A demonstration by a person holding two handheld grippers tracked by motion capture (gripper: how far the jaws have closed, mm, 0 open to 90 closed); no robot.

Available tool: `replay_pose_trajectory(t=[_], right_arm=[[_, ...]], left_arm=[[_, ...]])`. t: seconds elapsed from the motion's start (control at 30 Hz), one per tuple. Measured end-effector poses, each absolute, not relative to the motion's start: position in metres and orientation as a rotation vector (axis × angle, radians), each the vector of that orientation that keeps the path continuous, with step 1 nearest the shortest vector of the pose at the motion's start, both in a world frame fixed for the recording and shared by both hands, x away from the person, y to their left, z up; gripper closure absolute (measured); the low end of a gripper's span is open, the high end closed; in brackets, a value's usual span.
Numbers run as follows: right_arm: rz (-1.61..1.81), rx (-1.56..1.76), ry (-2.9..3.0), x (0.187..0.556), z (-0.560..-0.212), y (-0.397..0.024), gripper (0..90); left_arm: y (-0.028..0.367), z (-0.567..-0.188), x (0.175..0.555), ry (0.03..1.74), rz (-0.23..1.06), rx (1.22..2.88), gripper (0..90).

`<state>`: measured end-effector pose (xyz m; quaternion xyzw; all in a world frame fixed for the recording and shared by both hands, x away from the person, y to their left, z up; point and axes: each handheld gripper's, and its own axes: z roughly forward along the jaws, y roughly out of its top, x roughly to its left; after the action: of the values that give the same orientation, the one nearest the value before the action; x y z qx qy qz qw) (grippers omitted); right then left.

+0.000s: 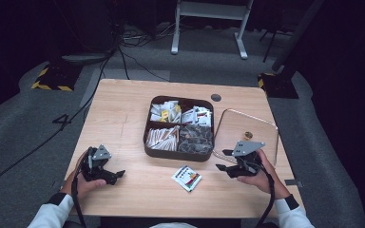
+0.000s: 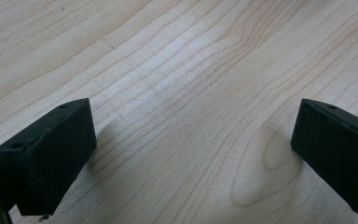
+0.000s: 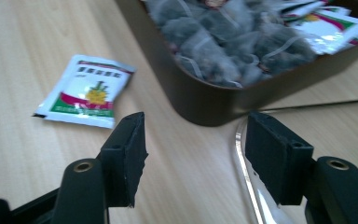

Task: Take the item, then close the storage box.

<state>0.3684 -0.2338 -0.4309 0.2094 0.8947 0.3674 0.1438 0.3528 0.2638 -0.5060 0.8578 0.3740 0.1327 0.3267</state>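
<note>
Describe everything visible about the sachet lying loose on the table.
The sachet is a small, flat, glossy white packet with a red and green band, a yellow picture and small print. It lies flat and unopened, as far as shows, on the wooden table, just in front of the brown compartment box, touching nothing else.

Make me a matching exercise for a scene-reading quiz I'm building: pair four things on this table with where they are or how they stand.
Things:
1. sachet
2. box
3. lid
4. right gripper

Places or states:
A. dark, split into four compartments
B. clear, flat on the table to the right of the box
C. jaws apart, nothing between them
D. lying alone on the wood in front of the box

Pairs: 1-D, 2-A, 3-B, 4-C
</note>
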Motion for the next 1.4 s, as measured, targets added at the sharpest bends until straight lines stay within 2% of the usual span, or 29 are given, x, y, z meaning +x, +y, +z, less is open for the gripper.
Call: replay_pose_trajectory(t=[0.37,0.73,1.17,1.4], right_arm=[[1.030,0.790,2.385,0.387,-0.425,-0.274,38.6],[0.973,1.045,2.173,0.439,-0.431,-0.315,39.6],[0.897,1.240,2.209,0.486,-0.474,-0.335,38.1],[0.880,1.268,2.249,0.492,-0.486,-0.333,44.2]], left_arm=[[0.263,-0.506,0.354,0.977,0.349,2.246,0.2],[0.263,-0.506,0.353,0.984,0.351,2.244,0.3],[0.263,-0.506,0.353,0.986,0.344,2.241,0.2],[0.264,-0.506,0.353,0.982,0.348,2.245,0.2]])
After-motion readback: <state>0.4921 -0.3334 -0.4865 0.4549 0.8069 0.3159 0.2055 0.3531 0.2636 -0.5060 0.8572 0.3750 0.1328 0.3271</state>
